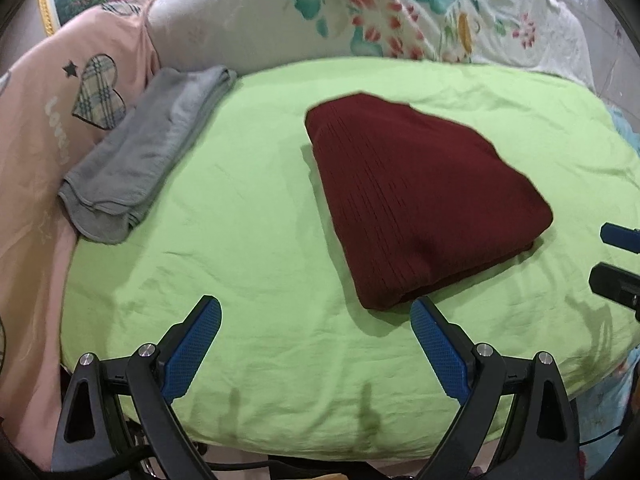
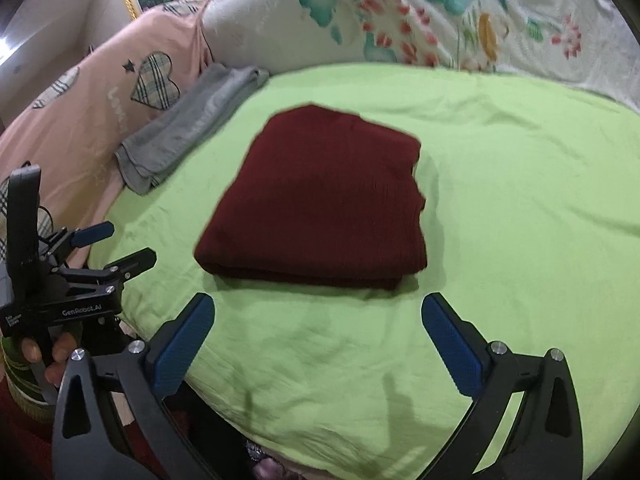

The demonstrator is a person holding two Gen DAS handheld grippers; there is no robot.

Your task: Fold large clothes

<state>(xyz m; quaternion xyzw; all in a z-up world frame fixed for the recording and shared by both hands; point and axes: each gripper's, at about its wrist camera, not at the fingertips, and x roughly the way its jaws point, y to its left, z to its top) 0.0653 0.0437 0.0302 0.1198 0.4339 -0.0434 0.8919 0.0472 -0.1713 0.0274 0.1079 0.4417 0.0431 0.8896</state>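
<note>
A dark red knitted garment (image 1: 416,200) lies folded into a thick rectangle on the lime green sheet (image 1: 248,240). It also shows in the right wrist view (image 2: 324,204). My left gripper (image 1: 316,312) is open and empty, just in front of the garment's near left corner. My right gripper (image 2: 318,312) is open and empty, a little in front of the garment's near edge. The left gripper also shows at the left of the right wrist view (image 2: 116,246), held by a hand. The right gripper's fingers (image 1: 618,236) show at the right edge of the left wrist view.
A folded grey garment (image 1: 148,152) lies at the sheet's far left edge, also in the right wrist view (image 2: 188,124). A pink cover with plaid hearts (image 1: 44,120) lies to the left. A floral cover (image 1: 400,12) rises behind the sheet.
</note>
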